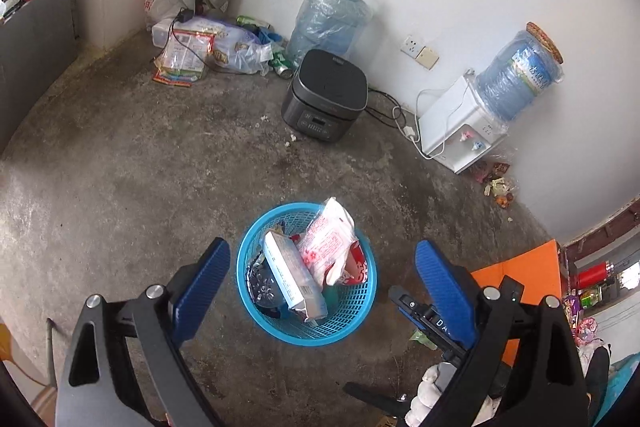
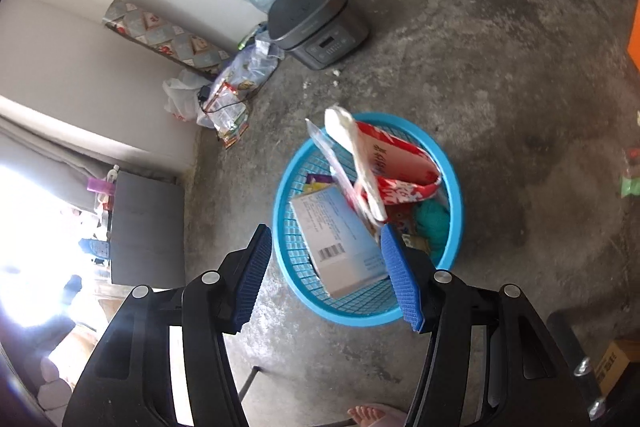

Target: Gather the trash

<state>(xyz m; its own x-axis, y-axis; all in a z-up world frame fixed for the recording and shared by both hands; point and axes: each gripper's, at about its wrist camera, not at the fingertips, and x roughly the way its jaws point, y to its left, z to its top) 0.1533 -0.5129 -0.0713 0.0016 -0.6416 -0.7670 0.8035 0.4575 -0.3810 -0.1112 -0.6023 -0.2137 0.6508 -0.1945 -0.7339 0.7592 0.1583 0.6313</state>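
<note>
The concrete floor (image 1: pixel 140 187) spreads around the blue basket (image 1: pixel 256 307), my landmark. Beyond the basket a dark rice cooker (image 1: pixel 324 95) sits by the wall, with a water dispenser (image 1: pixel 460 123) further along the wall from it and a heap of bags and wrappers (image 1: pixel 188 55) in the corner past the basket. Inside the basket lie a white box (image 1: pixel 292 275), a pink-printed packet (image 1: pixel 328 243) leaning on the far rim, and a red-and-white bag (image 2: pixel 400 167).

My left fingers (image 1: pixel 322 283) stand wide over the basket, holding nothing. My right fingers (image 2: pixel 326 275) are wide too, empty, just above the basket's near rim.

I judge the drop is made. Small scraps (image 1: pixel 496 187) lie at the dispenser's foot, well apart from the basket. To do this well I should lift clear without snagging the leaning packet, then approach the scraps low, fingers wide.
</note>
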